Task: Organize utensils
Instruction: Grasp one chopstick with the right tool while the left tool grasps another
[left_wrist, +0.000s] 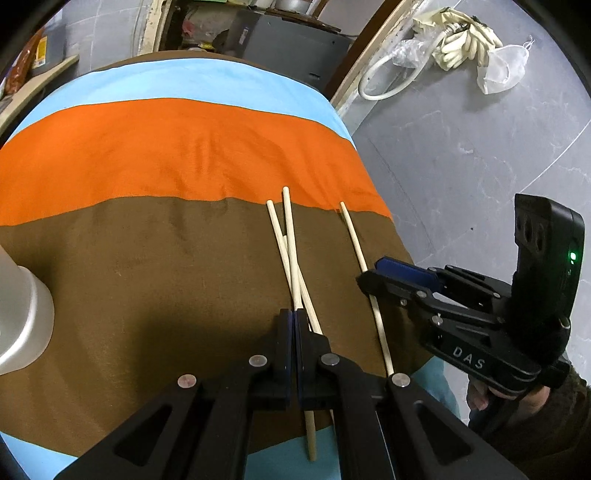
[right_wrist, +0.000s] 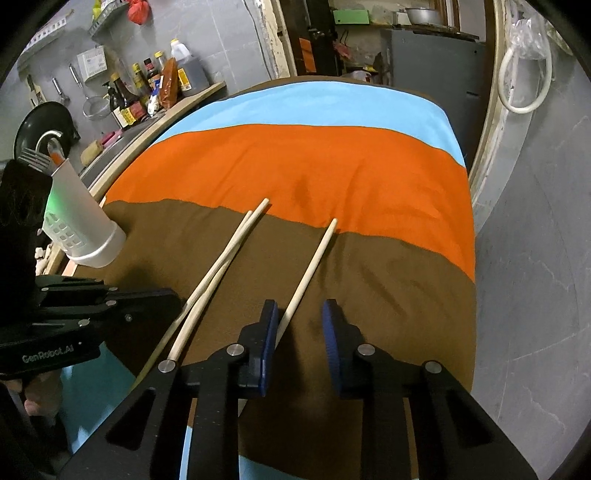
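Three wooden chopsticks lie on the striped cloth. Two crossed chopsticks show in the left wrist view, also in the right wrist view. My left gripper is shut on one of the crossed chopsticks near where they cross. A single chopstick lies to the right, also in the right wrist view. My right gripper is open, its jaws straddling that chopstick's near part. A white utensil holder with a fork stands at the left.
The table's right edge drops to a grey floor. A counter with bottles and a sink lies at the far left. A hose and gloves lie on the floor.
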